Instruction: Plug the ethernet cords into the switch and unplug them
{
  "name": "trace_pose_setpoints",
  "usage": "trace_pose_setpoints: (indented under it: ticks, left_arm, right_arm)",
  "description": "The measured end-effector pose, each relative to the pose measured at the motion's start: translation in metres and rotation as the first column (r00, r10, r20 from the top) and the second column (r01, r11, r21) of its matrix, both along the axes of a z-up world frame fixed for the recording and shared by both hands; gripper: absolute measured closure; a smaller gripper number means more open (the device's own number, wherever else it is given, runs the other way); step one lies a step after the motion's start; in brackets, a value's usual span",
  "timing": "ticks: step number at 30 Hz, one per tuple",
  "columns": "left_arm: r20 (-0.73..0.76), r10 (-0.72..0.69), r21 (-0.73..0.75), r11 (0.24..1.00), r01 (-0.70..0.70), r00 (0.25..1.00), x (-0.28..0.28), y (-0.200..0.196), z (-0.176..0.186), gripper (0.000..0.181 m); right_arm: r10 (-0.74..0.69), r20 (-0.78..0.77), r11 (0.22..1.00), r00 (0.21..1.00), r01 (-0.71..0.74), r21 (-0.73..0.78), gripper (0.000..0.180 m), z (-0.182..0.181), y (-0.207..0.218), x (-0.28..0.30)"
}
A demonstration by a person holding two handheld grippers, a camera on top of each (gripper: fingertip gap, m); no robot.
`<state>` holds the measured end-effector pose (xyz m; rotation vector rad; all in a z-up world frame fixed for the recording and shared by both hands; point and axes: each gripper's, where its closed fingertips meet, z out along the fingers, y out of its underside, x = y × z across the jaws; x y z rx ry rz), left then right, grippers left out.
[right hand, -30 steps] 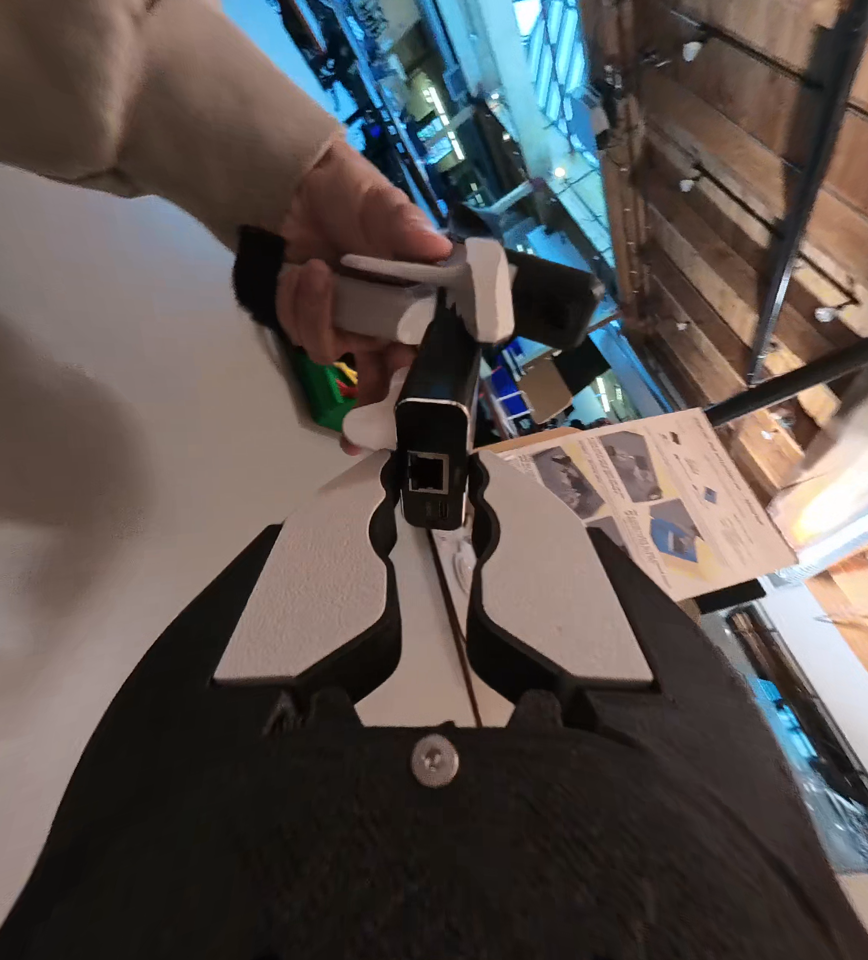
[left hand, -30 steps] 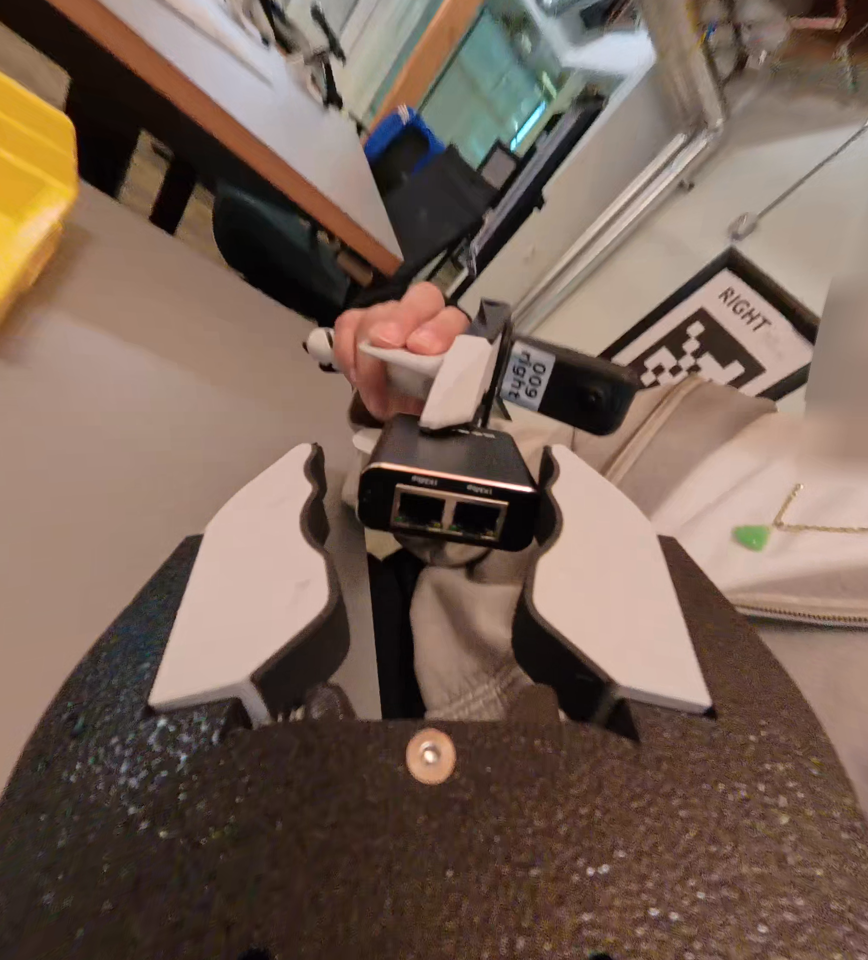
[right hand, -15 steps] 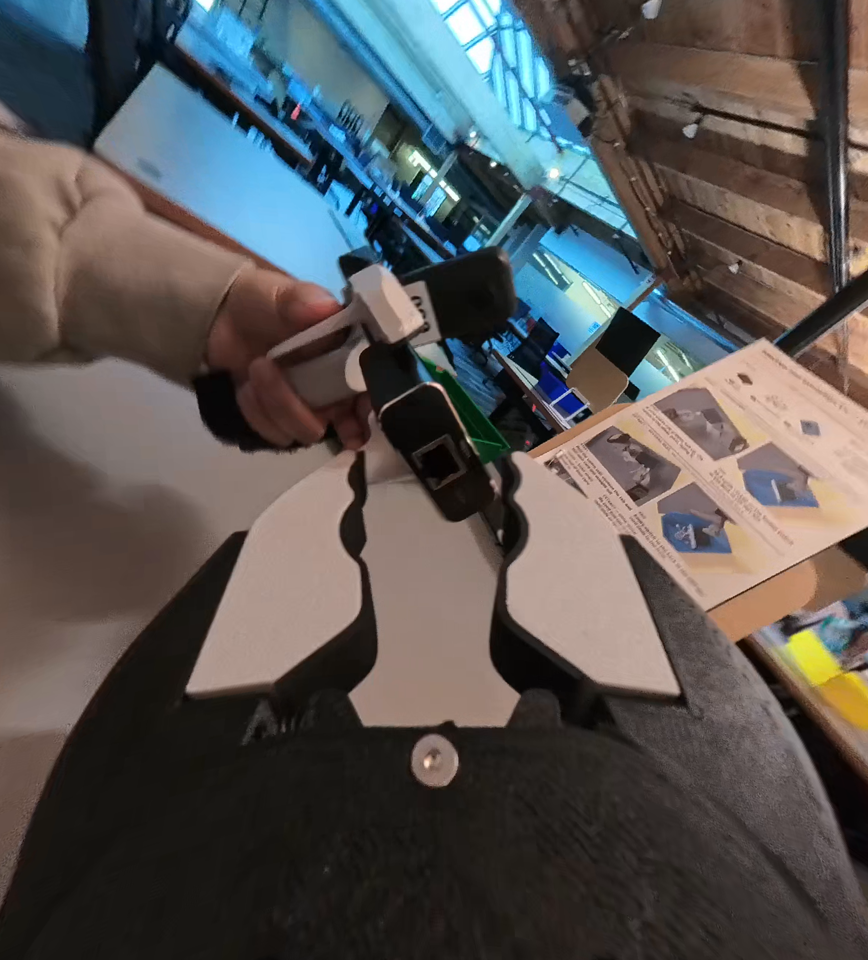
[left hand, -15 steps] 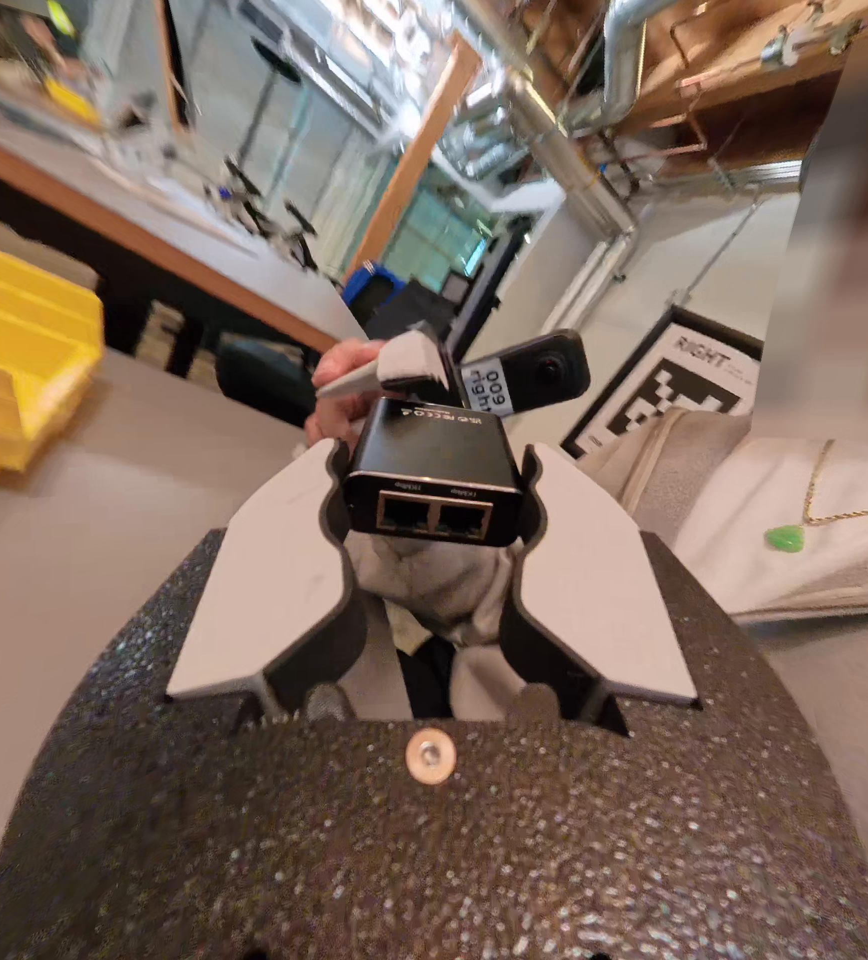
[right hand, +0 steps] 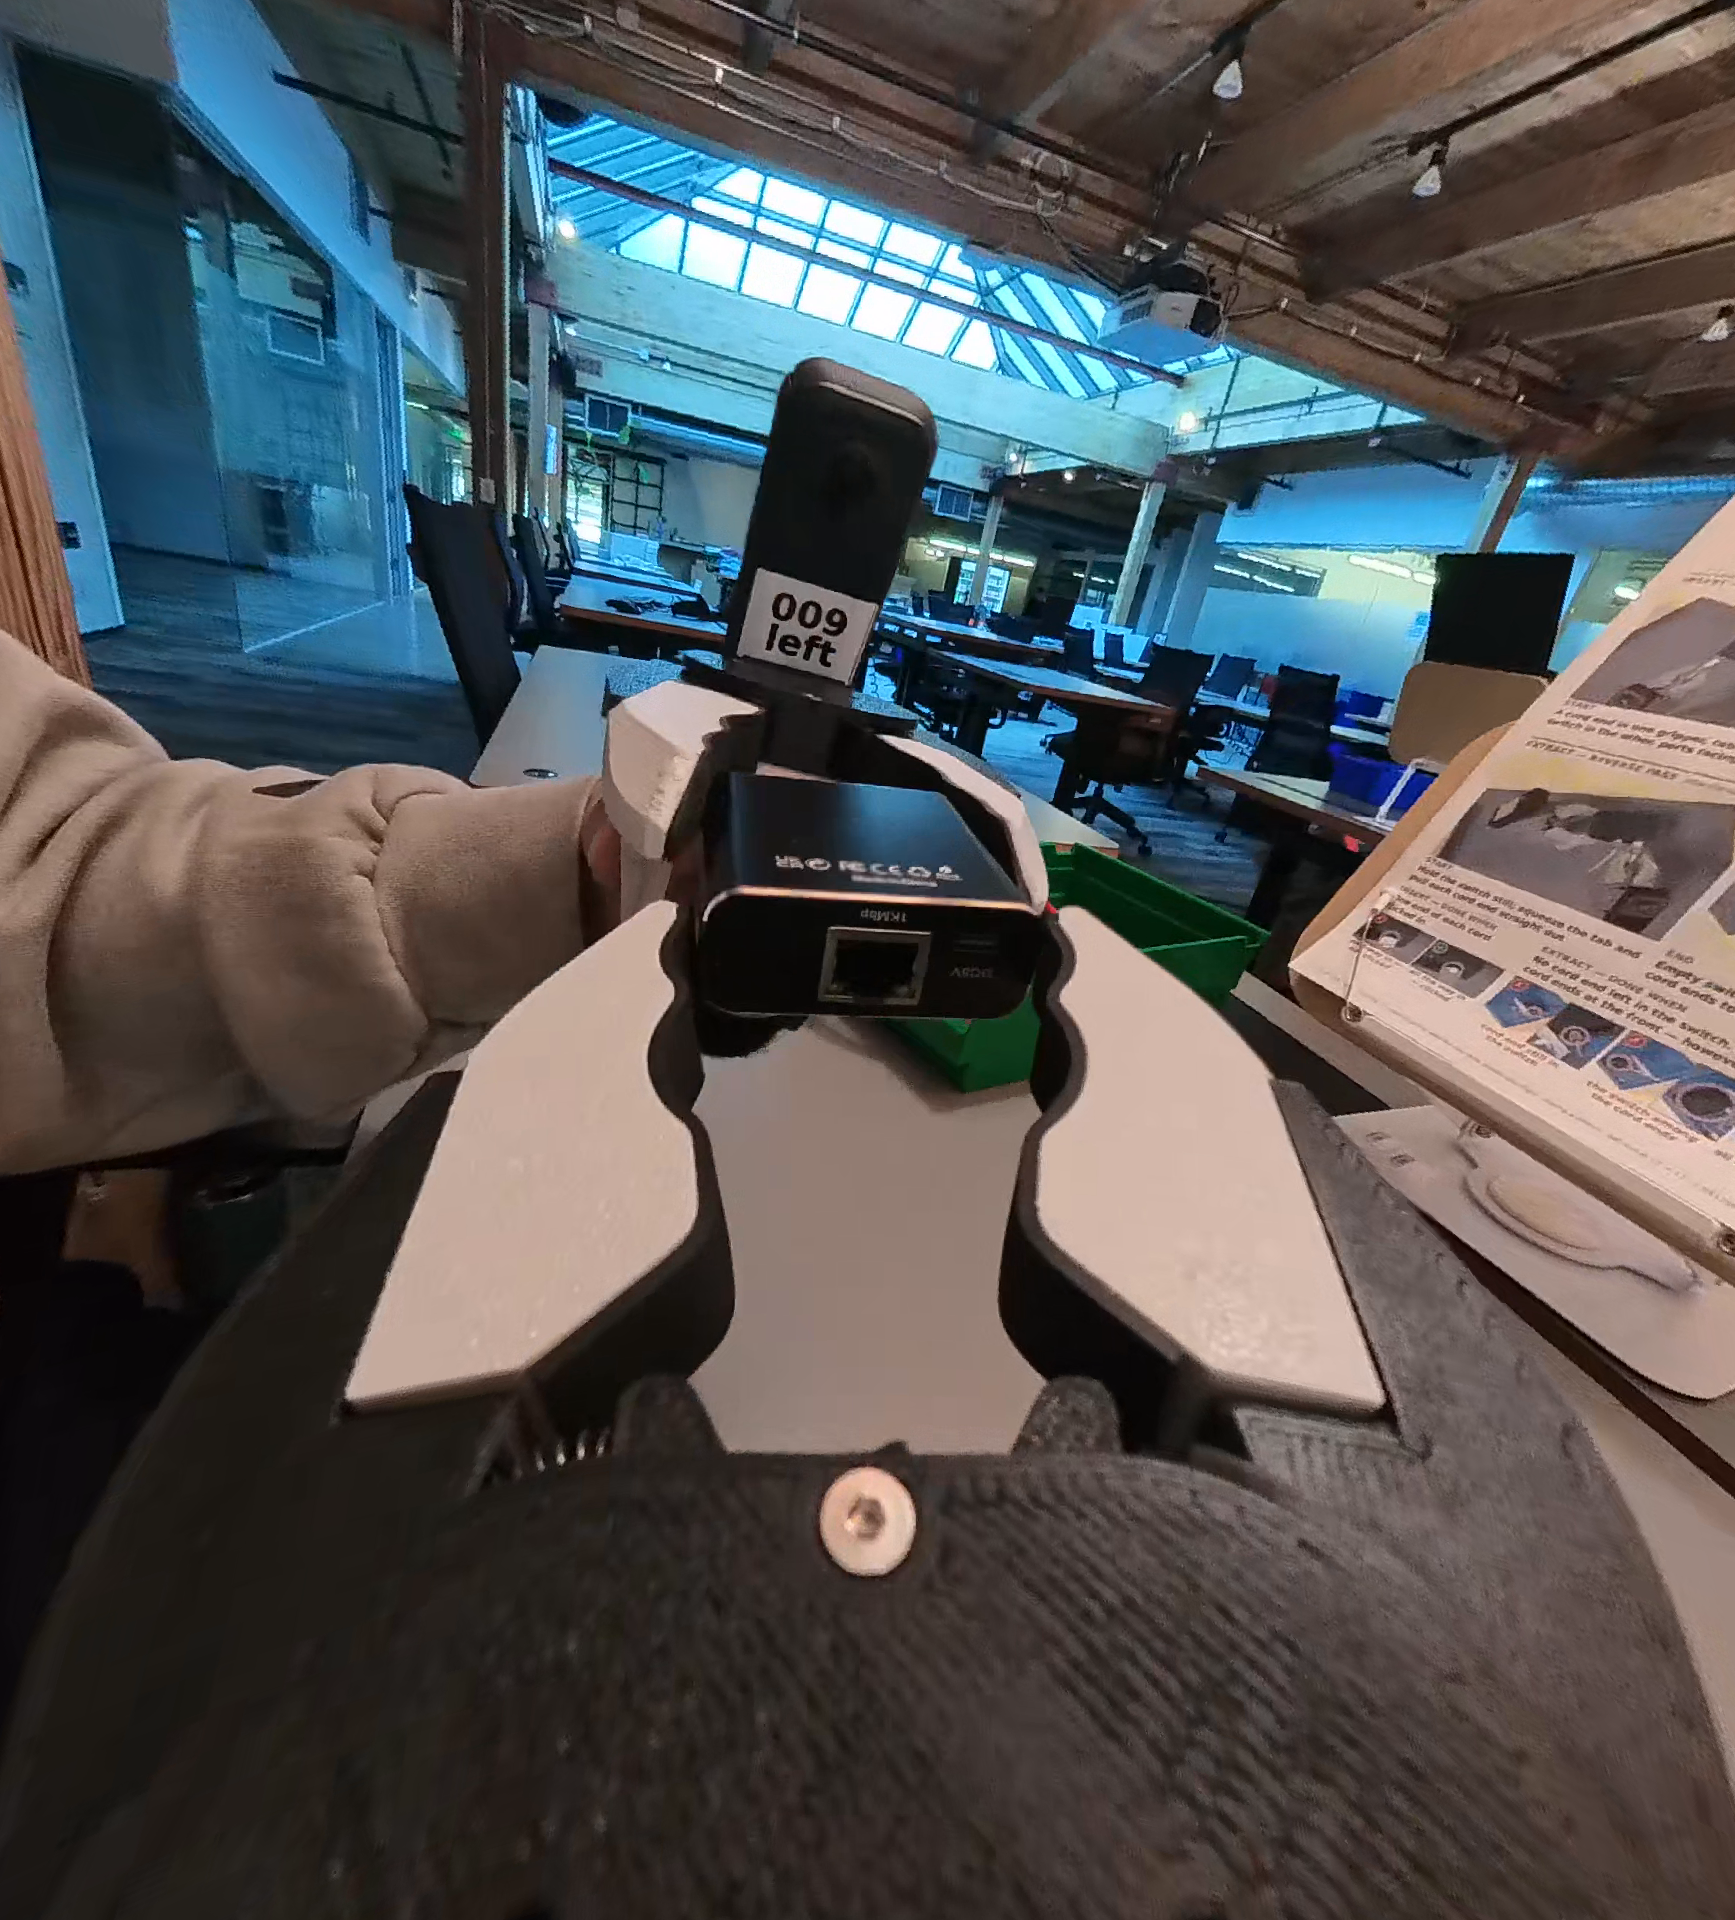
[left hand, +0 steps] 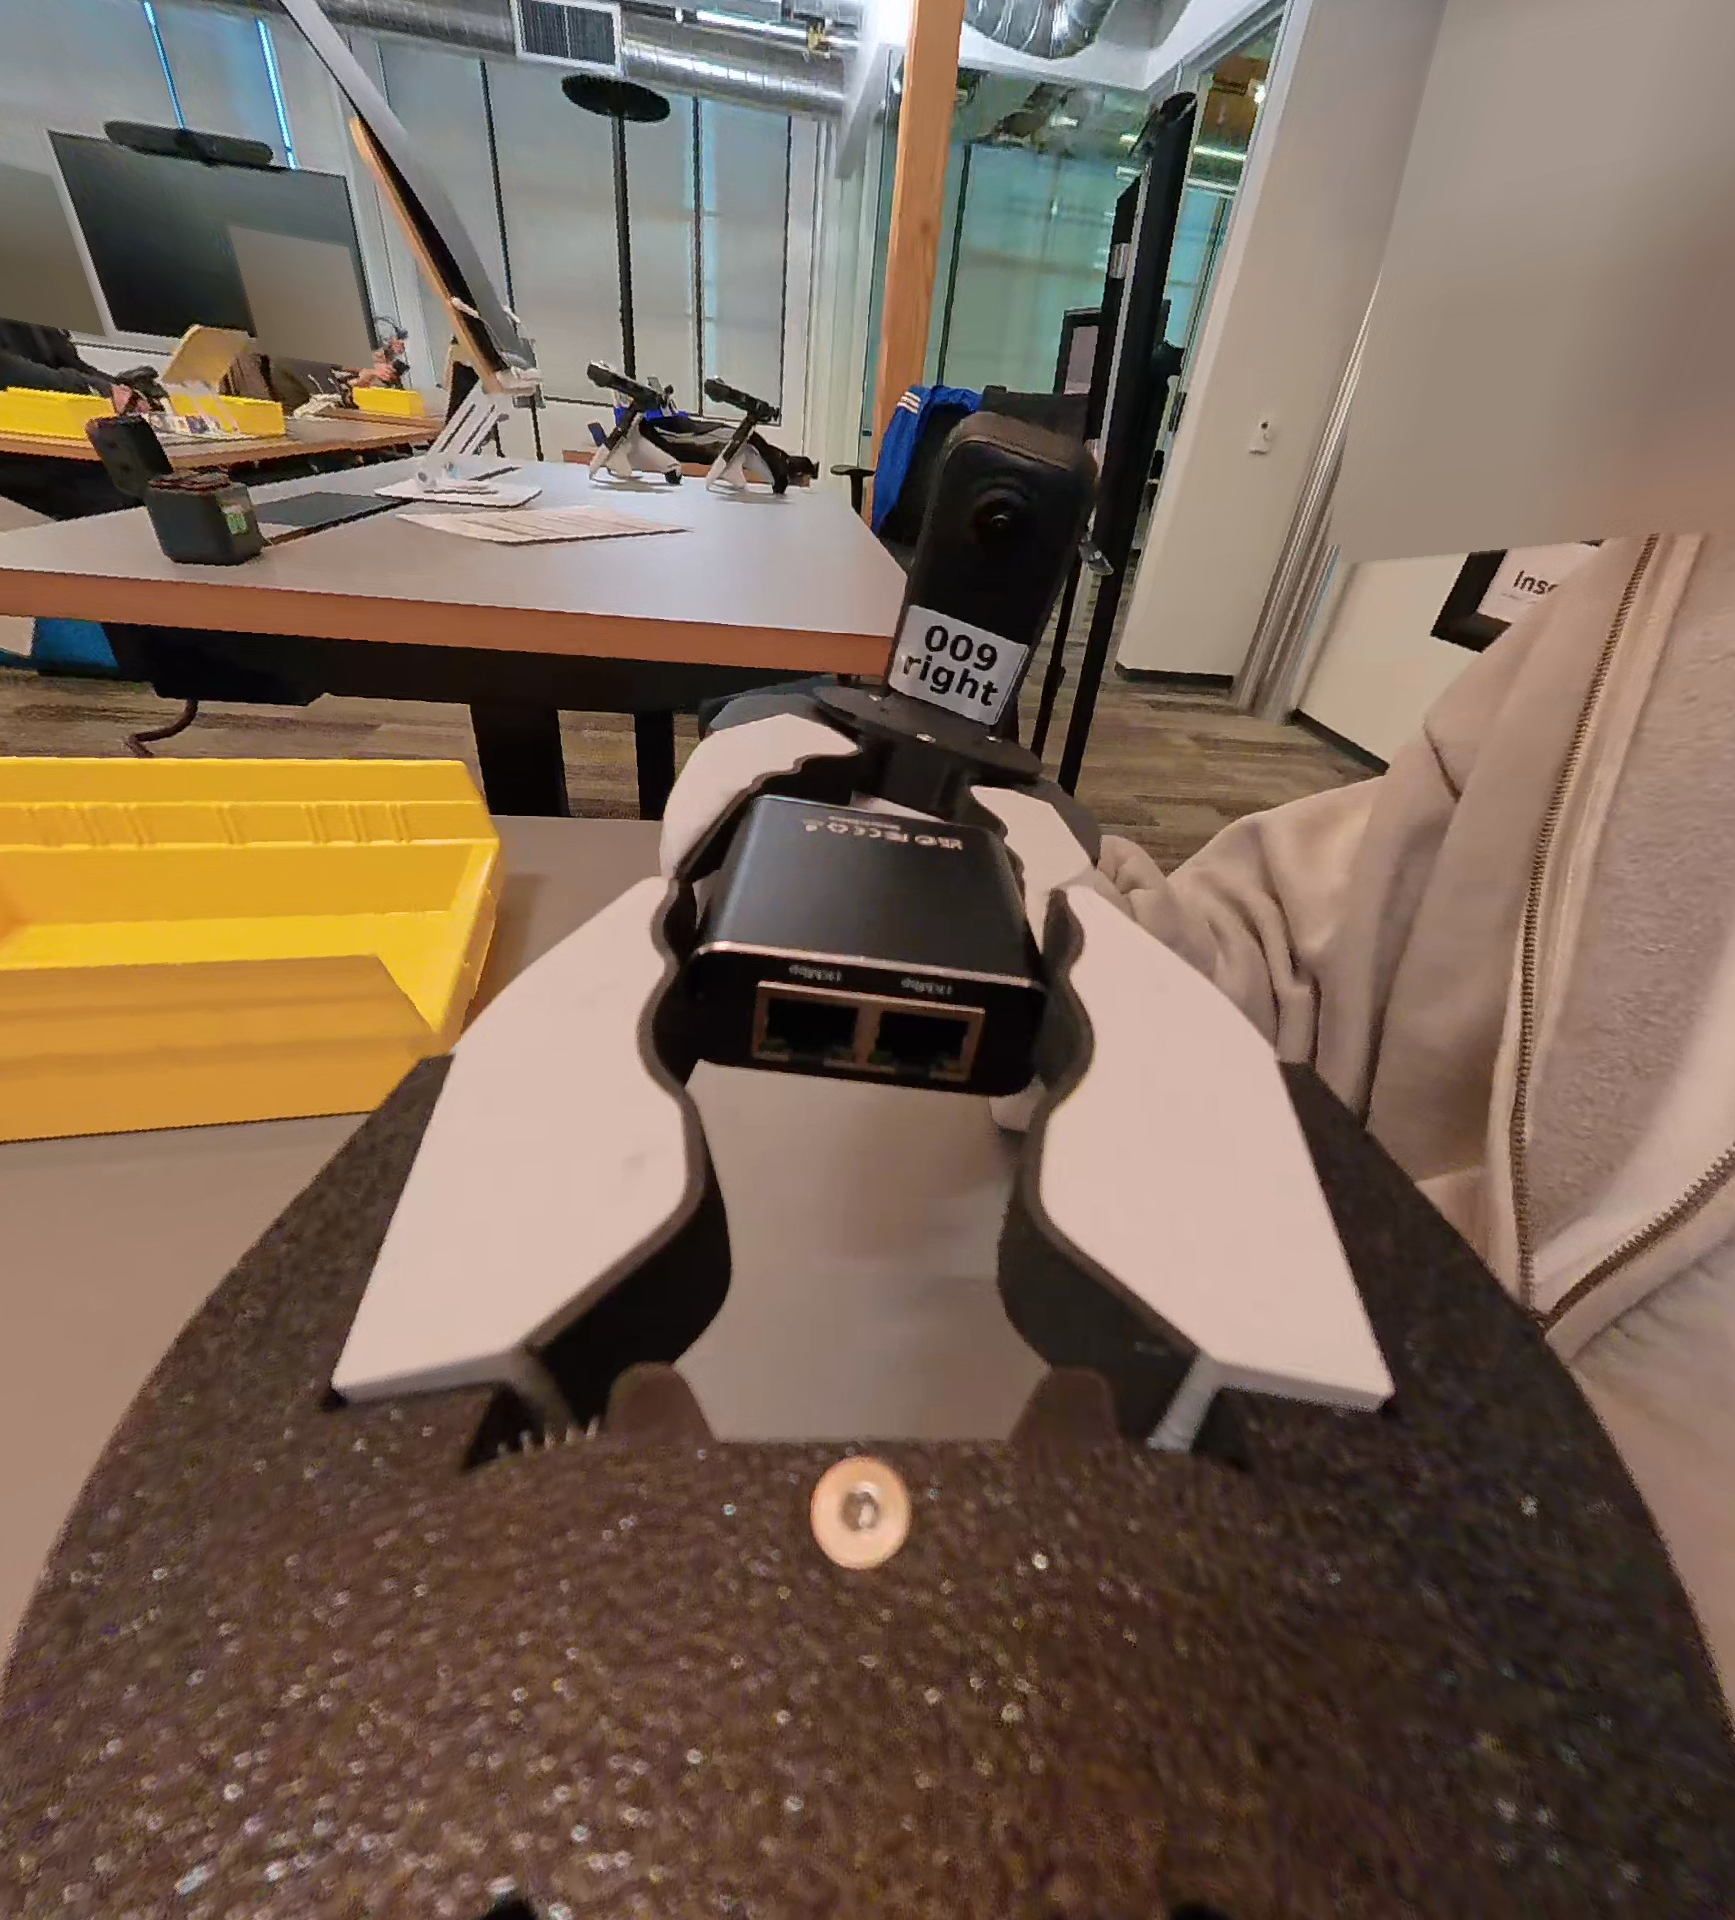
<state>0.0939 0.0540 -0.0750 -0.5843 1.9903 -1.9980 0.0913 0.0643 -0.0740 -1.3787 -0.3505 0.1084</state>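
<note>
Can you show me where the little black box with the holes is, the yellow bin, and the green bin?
black switch point(left hand: 861, 925): left wrist view, on its top face.
yellow bin point(left hand: 167, 997): left wrist view, on its front wall.
green bin point(right hand: 1143, 914): right wrist view, on its rim.

A beige zip-up hoodie point(left hand: 1528, 1039) is covering the person — both grippers are showing white fingers point(left hand: 551, 1174), black speckled bodies, one silver screw point(left hand: 860, 1524).

The switch point(left hand: 858, 940) is a small black rectangular metal box, held level above the table point(left hand: 115, 1299). One end face carries two side-by-side ethernet ports, both empty. The opposite end face point(right hand: 863, 961) carries one empty ethernet port and a smaller socket beside it. Its flat top bears small printed markings.
</note>
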Motion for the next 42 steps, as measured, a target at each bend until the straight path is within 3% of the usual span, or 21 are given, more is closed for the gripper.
trace_pose_setpoints:
  ticks: [6,9,14,17,19,31,37,42]
  left_arm:
    - [-0.017,0.077,0.035,0.996,-0.076,0.997,0.002,-0.004,0.004,0.116]
    - [-0.120,0.102,-0.012,0.994,-0.104,0.987,0.003,0.002,0.008,0.113]
    - [-0.433,-0.053,-0.181,0.983,-0.030,0.900,-0.006,0.001,-0.002,0.117]
    - [-0.537,-0.171,-0.230,0.972,0.052,0.826,-0.016,-0.011,-0.015,0.123]
    - [-0.539,-0.213,-0.258,0.963,0.082,0.815,-0.018,-0.017,-0.017,0.143]
    - [-0.692,-0.360,-0.436,0.899,0.036,0.625,-0.014,-0.015,-0.031,0.154]
    - [-0.719,-0.356,-0.402,0.914,0.060,0.597,-0.012,-0.027,-0.033,0.157]
    - [-0.718,-0.339,-0.424,0.906,0.004,0.608,-0.004,-0.026,-0.032,0.157]
  right_arm:
    - [0.007,0.035,0.998,0.999,-0.009,0.062,0.117,0.006,-0.009,0.003]
    - [-0.034,0.072,0.997,0.997,0.029,0.068,0.118,0.008,-0.015,0.012]
    - [-0.038,0.183,0.996,0.982,0.022,0.089,0.118,0.008,-0.023,0.010]
    - [-0.028,0.231,0.998,0.973,0.016,0.054,0.118,0.001,-0.018,0.004]
    - [0.011,0.253,1.000,0.967,-0.015,0.013,0.117,-0.008,-0.014,-0.004]
    - [0.029,0.237,0.998,0.971,-0.016,-0.059,0.117,-0.023,-0.010,0.001]
    - [0.108,0.268,0.991,0.957,-0.082,-0.105,0.108,-0.033,-0.009,-0.014]
    - [0.062,0.277,0.996,0.959,-0.043,-0.074,0.108,-0.032,-0.008,-0.006]
